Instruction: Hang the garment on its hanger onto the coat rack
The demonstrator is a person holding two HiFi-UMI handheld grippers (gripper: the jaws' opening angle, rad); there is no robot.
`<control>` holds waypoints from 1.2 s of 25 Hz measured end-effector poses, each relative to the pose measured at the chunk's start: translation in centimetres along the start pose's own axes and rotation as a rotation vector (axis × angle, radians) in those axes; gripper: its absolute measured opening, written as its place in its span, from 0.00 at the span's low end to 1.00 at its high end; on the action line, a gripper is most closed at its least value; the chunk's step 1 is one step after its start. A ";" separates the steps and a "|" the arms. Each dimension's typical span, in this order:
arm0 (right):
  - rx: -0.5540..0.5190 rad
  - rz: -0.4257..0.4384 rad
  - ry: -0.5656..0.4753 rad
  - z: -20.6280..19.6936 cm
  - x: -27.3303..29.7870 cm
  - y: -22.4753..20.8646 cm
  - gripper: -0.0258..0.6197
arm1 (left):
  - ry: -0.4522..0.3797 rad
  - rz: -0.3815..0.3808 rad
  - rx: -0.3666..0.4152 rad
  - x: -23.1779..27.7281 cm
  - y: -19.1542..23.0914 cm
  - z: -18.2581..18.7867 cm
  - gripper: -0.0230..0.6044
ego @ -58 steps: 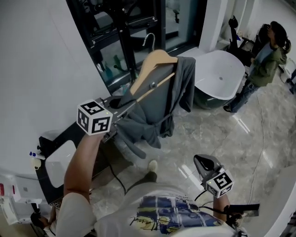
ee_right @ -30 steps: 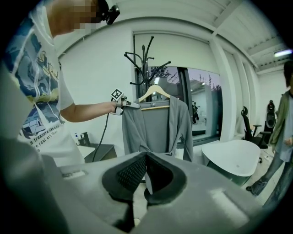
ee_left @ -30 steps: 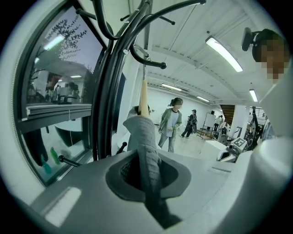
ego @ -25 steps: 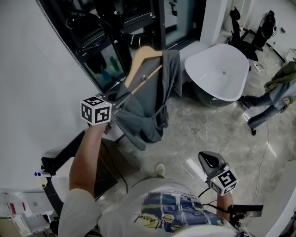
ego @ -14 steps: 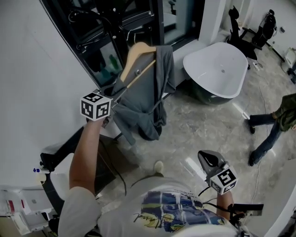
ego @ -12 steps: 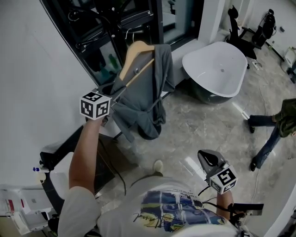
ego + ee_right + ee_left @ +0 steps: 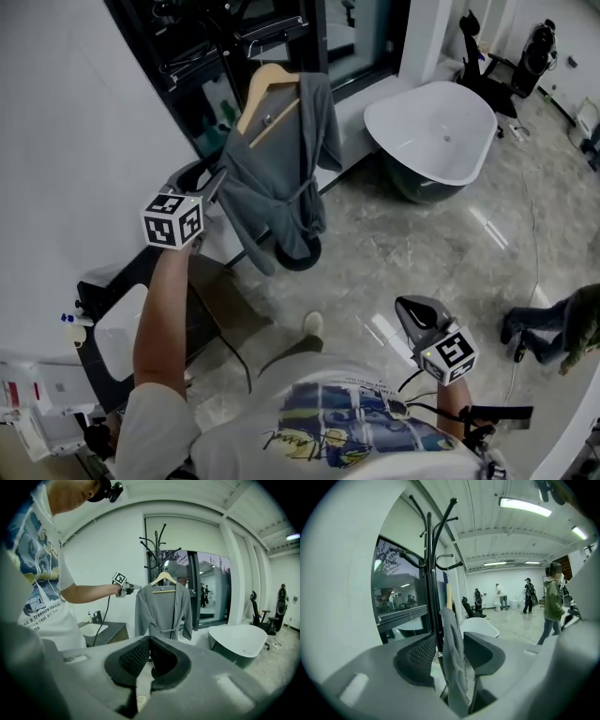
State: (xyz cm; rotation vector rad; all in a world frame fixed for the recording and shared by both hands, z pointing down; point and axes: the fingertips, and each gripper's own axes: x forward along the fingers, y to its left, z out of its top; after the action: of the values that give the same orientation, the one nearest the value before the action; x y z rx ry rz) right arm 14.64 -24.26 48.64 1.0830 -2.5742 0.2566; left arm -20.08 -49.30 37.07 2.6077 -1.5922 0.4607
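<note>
The grey robe (image 7: 277, 173) hangs on its wooden hanger (image 7: 265, 86), whose hook rests on the black coat rack (image 7: 433, 550). My left gripper (image 7: 208, 183) sits just left of the robe's shoulder. Its jaws have just been opening and stand wide apart. In the left gripper view the robe (image 7: 453, 663) shows edge-on in the gap, and the pads do not press on it. My right gripper (image 7: 417, 314) stays low at the person's side, shut and empty. The right gripper view shows the robe (image 7: 164, 611) from the front, hanging straight under the hanger (image 7: 164, 580).
A white bathtub (image 7: 431, 127) stands to the right of the rack. A dark vanity with a sink (image 7: 117, 323) is at the lower left, with a cable trailing from it. A person (image 7: 558, 333) walks on the marble floor at the right.
The left gripper has opened, let go of the hanger's end and drawn back to the left. The robe now hangs straight from the rack. The bystander has moved toward the lower right.
</note>
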 end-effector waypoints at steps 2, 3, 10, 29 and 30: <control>-0.005 0.008 0.001 -0.8 -1.1 0.9 0.04 | -0.020 0.015 0.015 -2.5 -1.7 0.0 0.32; -0.008 0.013 0.004 -1.2 -1.6 1.3 0.04 | -0.029 0.016 0.019 -3.7 -2.7 -0.1 0.29; -0.019 0.060 0.003 -3.9 -5.2 4.6 0.04 | -0.069 -0.007 -0.004 -12.8 -12.0 -2.6 0.05; -0.041 0.098 -0.026 -3.2 -7.3 14.5 0.04 | -0.023 -0.483 -0.040 -27.4 -35.3 -11.1 0.04; -0.052 0.095 -0.019 -2.9 -7.3 15.4 0.04 | -0.020 -0.487 -0.044 -28.3 -35.2 -11.5 0.04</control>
State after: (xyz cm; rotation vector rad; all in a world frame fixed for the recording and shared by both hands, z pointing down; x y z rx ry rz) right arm 8.97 -7.91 48.09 0.9511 -2.6378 0.2024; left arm -3.78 -6.17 44.01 2.8316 -0.9006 0.3561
